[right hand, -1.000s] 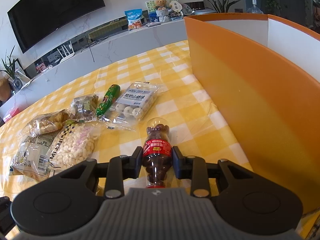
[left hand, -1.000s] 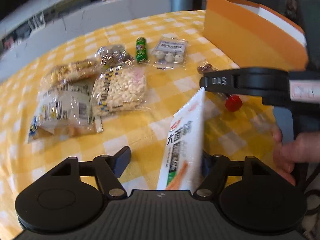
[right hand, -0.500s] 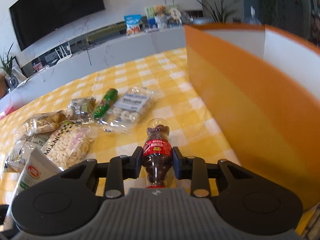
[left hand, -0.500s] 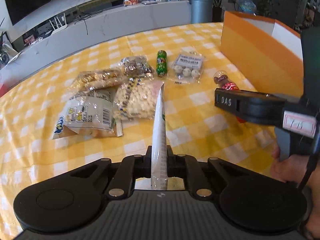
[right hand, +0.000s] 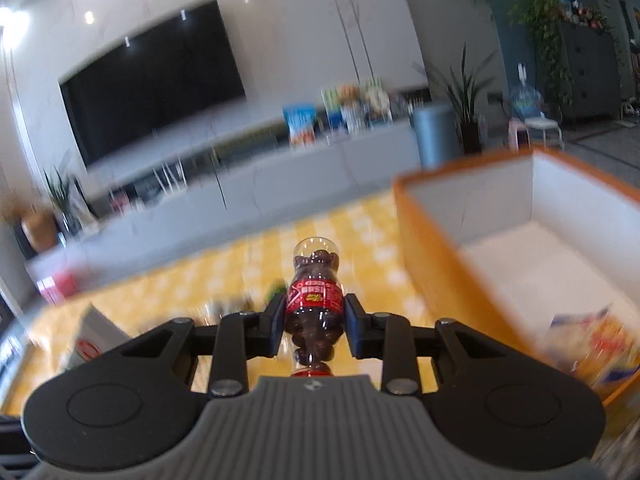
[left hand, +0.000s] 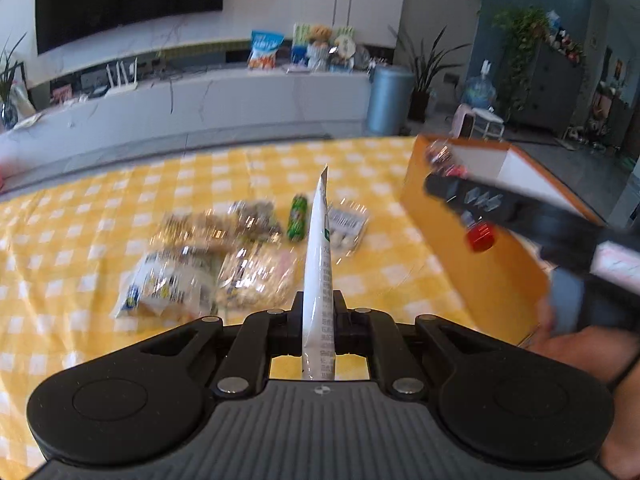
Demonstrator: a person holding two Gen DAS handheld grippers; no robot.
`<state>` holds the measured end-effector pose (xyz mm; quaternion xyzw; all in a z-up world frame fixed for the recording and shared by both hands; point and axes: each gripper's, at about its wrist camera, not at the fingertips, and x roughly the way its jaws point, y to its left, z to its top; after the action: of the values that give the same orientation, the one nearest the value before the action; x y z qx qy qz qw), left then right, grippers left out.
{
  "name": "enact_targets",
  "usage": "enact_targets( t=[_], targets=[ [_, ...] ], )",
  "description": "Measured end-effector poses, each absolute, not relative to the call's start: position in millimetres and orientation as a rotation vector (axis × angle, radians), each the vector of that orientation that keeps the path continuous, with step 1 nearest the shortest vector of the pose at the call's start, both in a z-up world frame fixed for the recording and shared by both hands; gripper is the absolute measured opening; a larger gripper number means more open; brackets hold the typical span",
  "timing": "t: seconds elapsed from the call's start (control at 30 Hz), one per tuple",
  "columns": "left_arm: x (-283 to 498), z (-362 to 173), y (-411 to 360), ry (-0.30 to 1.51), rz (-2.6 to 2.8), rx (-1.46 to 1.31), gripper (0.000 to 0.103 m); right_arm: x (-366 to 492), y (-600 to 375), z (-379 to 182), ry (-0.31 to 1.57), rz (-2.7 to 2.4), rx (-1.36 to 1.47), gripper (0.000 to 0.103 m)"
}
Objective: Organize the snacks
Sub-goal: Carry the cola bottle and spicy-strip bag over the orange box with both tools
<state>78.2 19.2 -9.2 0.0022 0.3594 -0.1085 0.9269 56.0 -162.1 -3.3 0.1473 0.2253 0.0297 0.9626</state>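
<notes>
Snacks: a white packet [left hand: 318,264] stands edge-on, clamped in the left hand-held gripper [left hand: 319,316] above the checked surface [left hand: 80,240]. The right hand-held gripper [right hand: 314,322] is clamped on a small bottle [right hand: 315,300] beside the orange box [right hand: 432,256]. Other packs [left hand: 208,268] lie on the surface.

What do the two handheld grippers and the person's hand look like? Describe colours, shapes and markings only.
Both the left gripper and the right gripper are matte black, with a ribbed grey base, two round discs, silver rivets and angular linkage arms. From the side, the right one shows blurred white lettering and a pale label. The bare hand wears a dark wristband.
</notes>
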Motion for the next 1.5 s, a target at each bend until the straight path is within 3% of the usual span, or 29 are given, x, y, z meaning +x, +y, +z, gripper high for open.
enact_targets(
  t=[0.23,0.43,0.57,1.5],
  targets=[
    [94.8,15.6,-10.4,0.677,-0.283,-0.041,0.012,45.2,-237.2,40.6,0.398,0.048,0.296,0.029],
    [115.1,13.6,-45.0,0.673,-0.347,-0.064,0.012,51.3,-300.1,25.3,0.438,-0.101,0.332,0.03],
    [129.5,4.8,-63.9,0.691,-0.381,-0.06,0.012,58.0,-332.1,9.2,0.49,-0.055,0.545,0.03],
    [152.3,-31.3,-91.5,0.795,-0.369,-0.11,0.012,97.9,-344.1,-40.0,0.696,-0.034,0.652,0.03]
  ],
)
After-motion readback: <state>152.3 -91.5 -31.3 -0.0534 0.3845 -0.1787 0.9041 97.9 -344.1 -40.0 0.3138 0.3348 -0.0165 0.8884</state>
